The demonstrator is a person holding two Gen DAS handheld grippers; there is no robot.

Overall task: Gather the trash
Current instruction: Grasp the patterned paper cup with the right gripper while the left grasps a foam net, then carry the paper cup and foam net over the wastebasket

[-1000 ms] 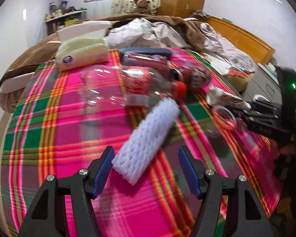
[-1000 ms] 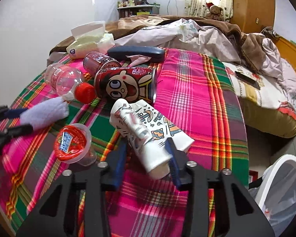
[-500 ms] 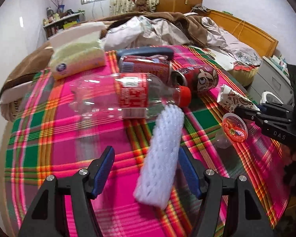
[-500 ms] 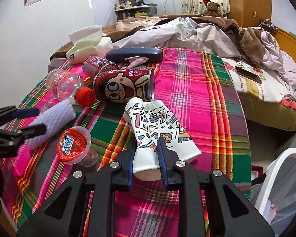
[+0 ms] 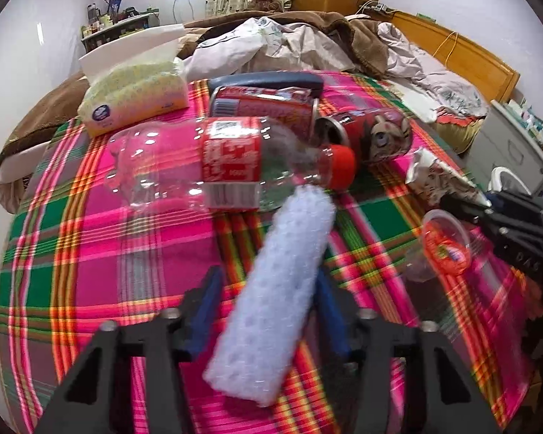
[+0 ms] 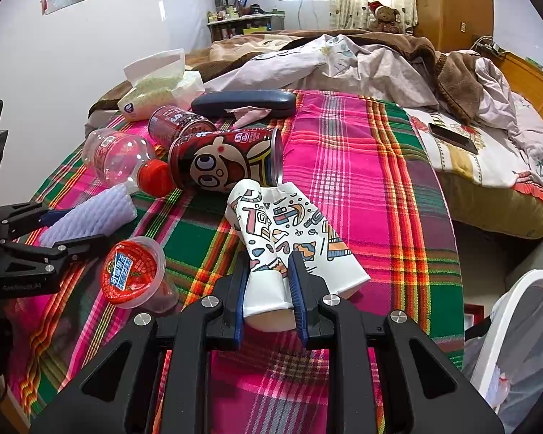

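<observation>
in the left wrist view, the left hand-held gripper (image 5: 267, 311) has just been closing around a white foam sleeve (image 5: 275, 289) at lower centre, though whether its pads press yet cannot be told. a plastic bottle (image 5: 213, 166) and two cans (image 5: 372, 137) still lie on the plaid blanket (image 5: 90, 253).

in the right wrist view, the right hand-held gripper (image 6: 269, 289) pinches a crushed paper cup (image 6: 285, 238) at centre. a red-lidded cup (image 6: 134, 271) waits lower left. nothing looks binned yet; the bin (image 6: 517, 325) stands at lower right.

A bed (image 6: 499, 195) under a plaid blanket (image 6: 343, 166) carries a tissue pack (image 5: 134, 103), dark case (image 6: 244, 103), two red cans (image 6: 224, 162), a clear bottle (image 5: 206, 166), foam sleeve (image 5: 275, 300), lidded cup (image 6: 134, 271), flattened paper cup (image 6: 289, 235) and, further right, a phone (image 6: 452, 137).
</observation>
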